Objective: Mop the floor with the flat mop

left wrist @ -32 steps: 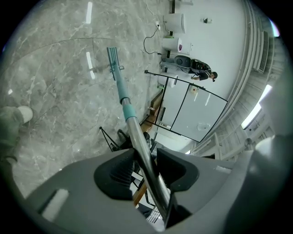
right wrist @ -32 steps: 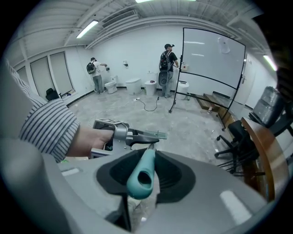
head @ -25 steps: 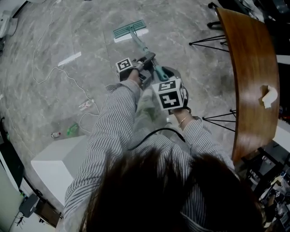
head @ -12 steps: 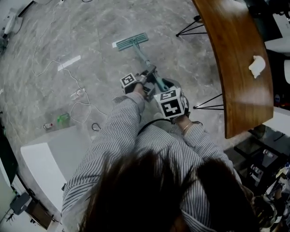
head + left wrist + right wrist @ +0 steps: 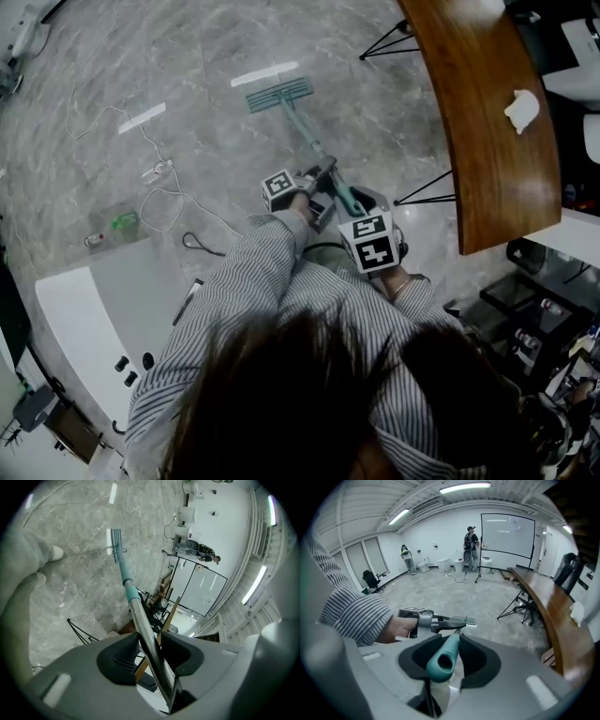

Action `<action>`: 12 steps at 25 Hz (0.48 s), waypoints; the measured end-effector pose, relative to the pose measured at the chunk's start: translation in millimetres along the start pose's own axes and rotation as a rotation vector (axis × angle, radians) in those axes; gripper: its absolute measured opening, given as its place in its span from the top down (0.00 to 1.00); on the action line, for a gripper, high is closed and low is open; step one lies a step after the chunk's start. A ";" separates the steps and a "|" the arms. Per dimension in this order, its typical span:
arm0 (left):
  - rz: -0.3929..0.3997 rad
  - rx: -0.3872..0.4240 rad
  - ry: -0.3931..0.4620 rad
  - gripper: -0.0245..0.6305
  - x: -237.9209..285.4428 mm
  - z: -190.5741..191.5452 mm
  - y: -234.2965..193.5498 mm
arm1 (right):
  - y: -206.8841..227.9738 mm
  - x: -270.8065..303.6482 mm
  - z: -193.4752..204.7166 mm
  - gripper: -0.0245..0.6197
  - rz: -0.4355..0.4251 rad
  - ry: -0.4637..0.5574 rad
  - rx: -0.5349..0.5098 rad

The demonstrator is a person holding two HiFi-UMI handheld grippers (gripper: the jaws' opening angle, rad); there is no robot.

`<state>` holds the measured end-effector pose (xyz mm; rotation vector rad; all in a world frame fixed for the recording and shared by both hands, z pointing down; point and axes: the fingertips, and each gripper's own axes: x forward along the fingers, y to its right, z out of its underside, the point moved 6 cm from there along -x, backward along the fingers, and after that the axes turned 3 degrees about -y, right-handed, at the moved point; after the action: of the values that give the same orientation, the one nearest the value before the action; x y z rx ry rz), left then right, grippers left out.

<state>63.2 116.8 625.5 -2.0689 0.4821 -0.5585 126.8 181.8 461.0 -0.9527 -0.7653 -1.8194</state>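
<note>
At upper centre of the frame, the mop head is lying flat, its pole slanting back through the nearer left gripper and the right gripper, both clamping it.

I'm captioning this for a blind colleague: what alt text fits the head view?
From above, a person in a striped shirt holds a teal flat mop with both grippers, the left gripper farther down the handle, the right gripper at its top end. The mop rests on a grey marble floor near a wooden table.
</note>
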 end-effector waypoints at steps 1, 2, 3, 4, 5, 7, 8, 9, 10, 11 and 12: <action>-0.006 -0.005 -0.007 0.73 -3.1 6.2 -1.5 | -1.5 -4.6 4.7 0.78 -0.002 0.000 0.004; -0.014 -0.009 -0.022 0.73 -6.2 10.5 -3.8 | -3.4 -8.6 8.5 0.78 -0.002 0.000 0.007; -0.023 -0.006 -0.042 0.73 -9.4 12.5 -6.9 | -5.3 -11.5 11.3 0.78 0.000 0.001 0.010; -0.031 0.000 -0.060 0.73 -12.9 13.3 -8.5 | -7.3 -13.0 12.9 0.78 0.003 0.004 0.012; -0.035 0.007 -0.072 0.73 -16.1 13.2 -8.2 | -9.5 -13.2 13.0 0.78 0.006 0.008 0.014; -0.024 0.021 -0.077 0.73 -20.3 10.0 -3.8 | -13.9 -11.5 9.1 0.78 0.008 0.018 0.015; -0.011 0.026 -0.077 0.73 -21.2 7.8 -1.7 | -15.8 -10.7 6.6 0.77 0.011 0.022 0.012; 0.004 0.028 -0.078 0.73 -21.6 6.3 -0.5 | -17.2 -10.2 5.0 0.77 0.013 0.024 0.010; 0.014 0.027 -0.079 0.73 -21.7 5.5 -0.6 | -17.9 -10.2 4.4 0.77 0.015 0.025 0.008; 0.017 0.020 -0.080 0.73 -21.7 5.2 -2.0 | -17.9 -10.3 4.6 0.78 0.016 0.027 0.008; 0.013 0.011 -0.079 0.73 -21.7 5.5 -3.8 | -17.3 -10.6 5.5 0.77 0.016 0.030 0.011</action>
<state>48.9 134.0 621.8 -2.0673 0.4445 -0.4685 115.5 197.6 452.9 -0.9195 -0.7461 -1.8104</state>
